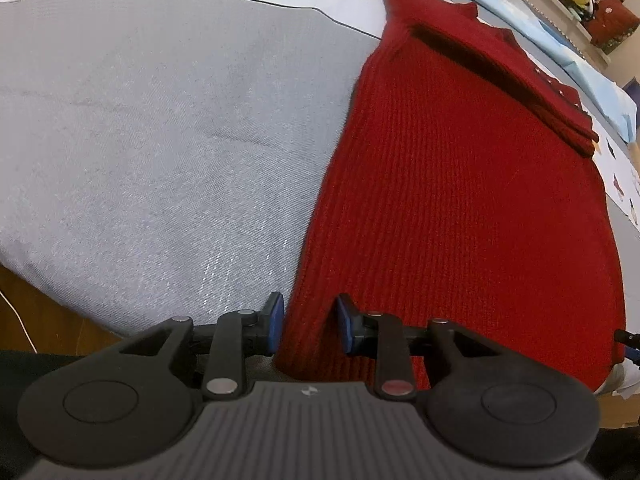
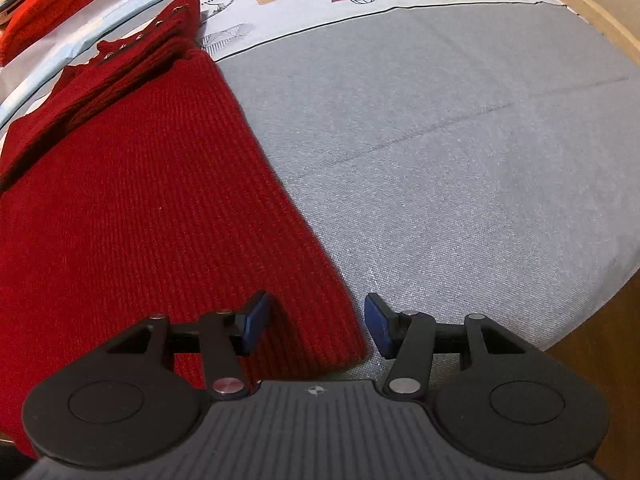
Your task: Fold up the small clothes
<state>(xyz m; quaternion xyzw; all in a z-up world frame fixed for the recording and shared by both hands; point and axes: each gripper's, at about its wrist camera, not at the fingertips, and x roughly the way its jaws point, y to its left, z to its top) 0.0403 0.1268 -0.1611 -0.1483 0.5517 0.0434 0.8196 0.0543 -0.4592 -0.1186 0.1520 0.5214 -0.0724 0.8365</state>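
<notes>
Lying flat on the grey sheet (image 1: 160,140), the red knitted sweater (image 1: 460,200) is seen with its sleeves already folded across the upper body, the near hem being closest to both cameras. The left gripper (image 1: 310,326) is positioned over the hem's left corner, jaws parted, with the garment's side edge between the blue pads (image 1: 274,322); no pressing contact is visible. The right gripper (image 2: 316,326) is positioned over the hem's right corner (image 2: 344,344), jaws likewise released and wider apart, the corner lying between them.

The ribbed knit is judged to be soft, light and limp, with some stretch; sagging is to be expected between two hold points. Slipping is unlikely, since the coarse texture should be gripped well by the pads. A hold at both hem corners, through all layers, is recommended, so that the lower edge can be lifted evenly and carried toward the collar without being pulled askew.
</notes>
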